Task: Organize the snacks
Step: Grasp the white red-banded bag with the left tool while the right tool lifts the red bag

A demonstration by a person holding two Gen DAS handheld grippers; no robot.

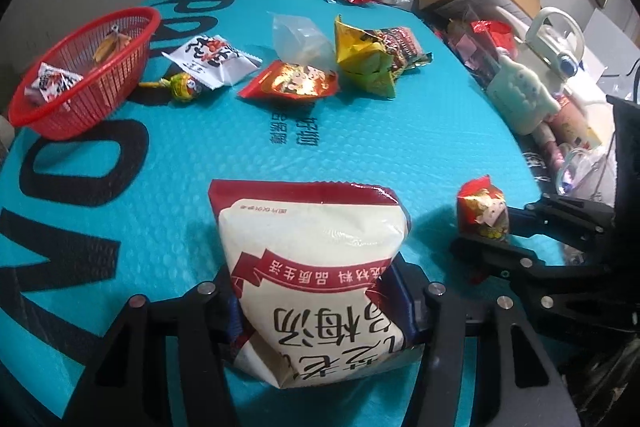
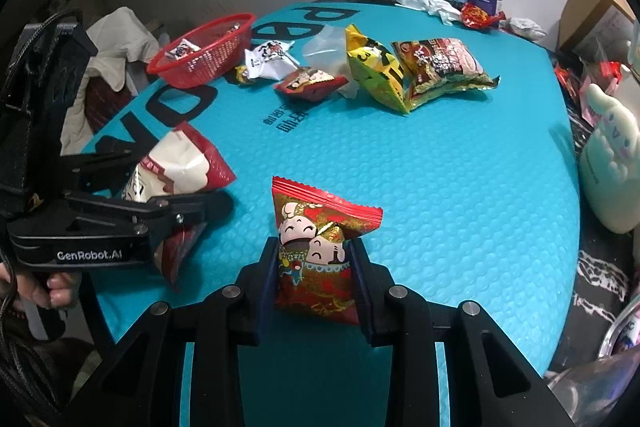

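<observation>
With both grippers loaded, red basket (image 1: 80,75) lies upper left, far across the mat. Left gripper (image 1: 320,307) clamps the white-and-red pouch (image 1: 316,267), sitting nearer; right gripper (image 2: 314,279) pinches the small red packet (image 2: 316,251).

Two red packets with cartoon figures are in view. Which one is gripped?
The near one, pinched upright between the right gripper's jaws. Its twin lies loose on the teal mat, between the red basket and the yellow bag.
</observation>
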